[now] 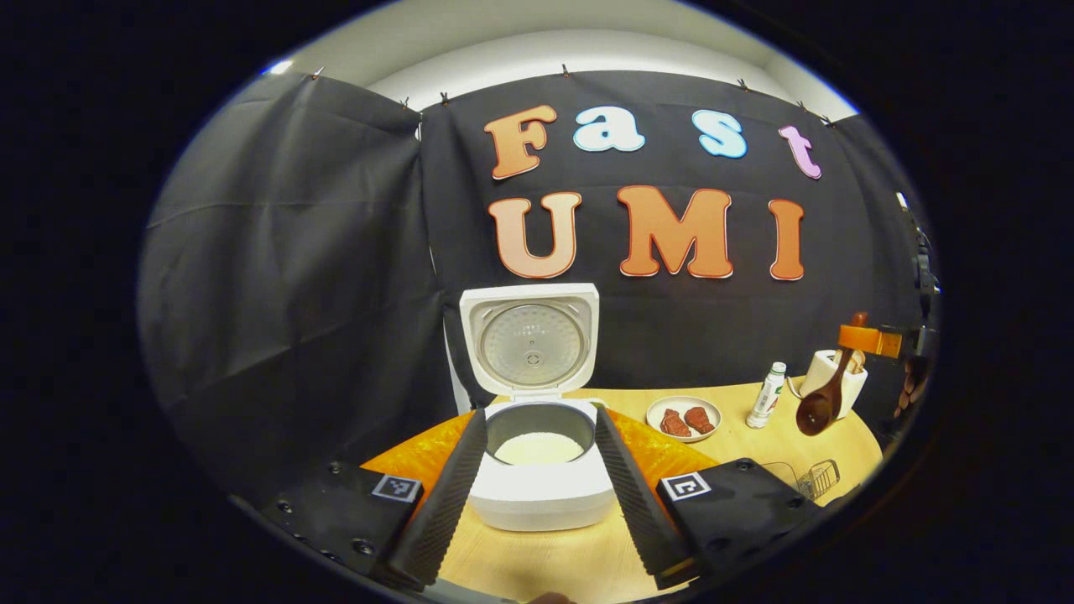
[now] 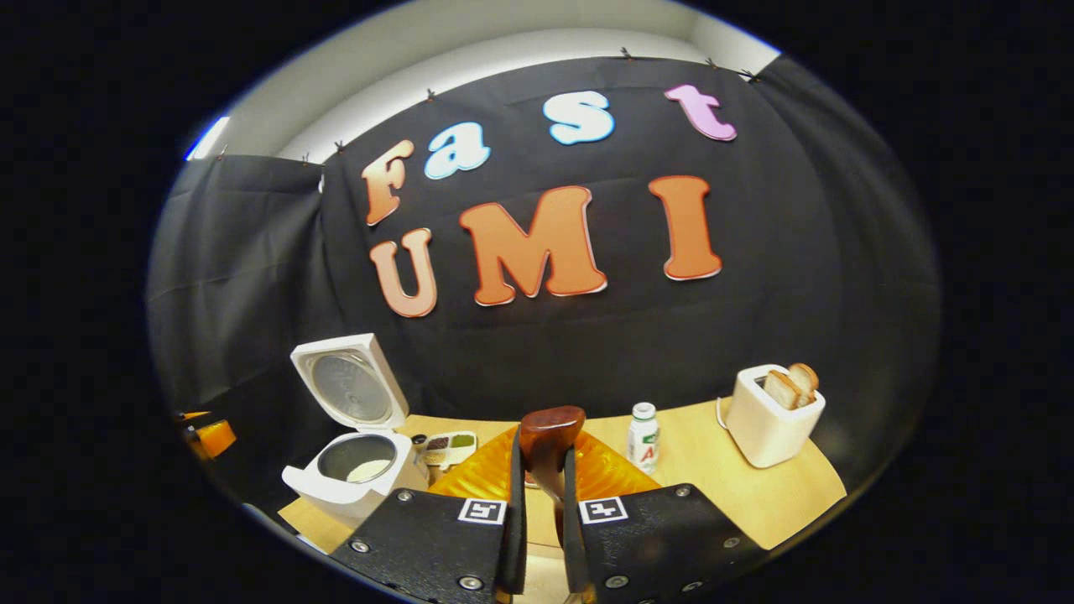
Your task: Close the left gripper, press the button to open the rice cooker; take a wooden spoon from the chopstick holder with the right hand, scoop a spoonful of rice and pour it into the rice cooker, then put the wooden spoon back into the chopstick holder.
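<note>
Right gripper view: right hand-held gripper point(image 2: 544, 537) clamps wooden spoon point(image 2: 550, 440).

The rice cooker point(image 1: 541, 491) looks like smooth glossy white plastic — its inner lid point(image 1: 531, 345) dull metal; the wooden spoon point(image 1: 818, 408) is dark and polished, the tabletop point(image 1: 780, 445) pale matt wood.

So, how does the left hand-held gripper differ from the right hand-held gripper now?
The left hand-held gripper is open, its fingers spread wide and holding nothing; the right hand-held gripper is shut on the wooden spoon. The left one faces the open rice cooker straight on; the right one sees it off to one side. Both hang above the wooden table.
</note>
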The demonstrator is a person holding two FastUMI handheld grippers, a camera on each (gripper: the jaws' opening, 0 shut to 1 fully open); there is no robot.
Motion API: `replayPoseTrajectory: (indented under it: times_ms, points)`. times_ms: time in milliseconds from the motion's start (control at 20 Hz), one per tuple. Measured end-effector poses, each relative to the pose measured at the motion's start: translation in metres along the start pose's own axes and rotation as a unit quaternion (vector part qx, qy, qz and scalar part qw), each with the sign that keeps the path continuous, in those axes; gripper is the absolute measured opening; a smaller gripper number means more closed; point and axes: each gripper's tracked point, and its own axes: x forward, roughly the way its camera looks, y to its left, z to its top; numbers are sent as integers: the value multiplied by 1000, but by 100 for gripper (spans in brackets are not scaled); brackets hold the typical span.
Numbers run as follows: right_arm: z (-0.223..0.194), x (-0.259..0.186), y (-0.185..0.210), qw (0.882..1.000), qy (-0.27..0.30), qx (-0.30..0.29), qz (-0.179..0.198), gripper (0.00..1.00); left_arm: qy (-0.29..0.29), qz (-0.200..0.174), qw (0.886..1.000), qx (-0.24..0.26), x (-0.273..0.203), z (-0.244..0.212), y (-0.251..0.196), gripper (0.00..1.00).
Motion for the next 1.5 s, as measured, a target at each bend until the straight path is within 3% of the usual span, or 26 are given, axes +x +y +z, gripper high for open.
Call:
replayPoseTrajectory:
  times_ms: [100, 150, 250, 500, 1100, 1300, 1400, 1500]
  points:
    - [-10, -12, -21, 1000, 11, 7, -24, 18, -1, -3, 1000, 0, 5, 3, -5, 85]
    - [-16, -17, -31, 999, 15, 12, -36, 19, -3, 0, 1000, -2, 4, 6, -5, 92]
    - [-27, -27, -49, 998, 25, 26, -59, 19, -5, 6, 1000, -5, 8, 10, -4, 94]
    - [-63, -44, -84, 991, 49, 71, -104, 19, -10, 28, 1000, -4, 16, 21, 5, 95]
    - [-145, -40, -121, 968, 74, 196, -139, 26, -41, 59, 997, 17, 32, 61, 24, 94]
    - [-152, -43, -124, 961, 70, 233, -136, 30, -57, 70, 996, 20, 40, 81, 35, 94]
    - [-169, -41, -125, 956, 108, 236, -135, 43, -68, 75, 995, 21, 44, 92, 40, 94]
    - [-168, -49, -130, 958, 112, 224, -143, 71, -77, 74, 994, 19, 50, 103, 41, 96]
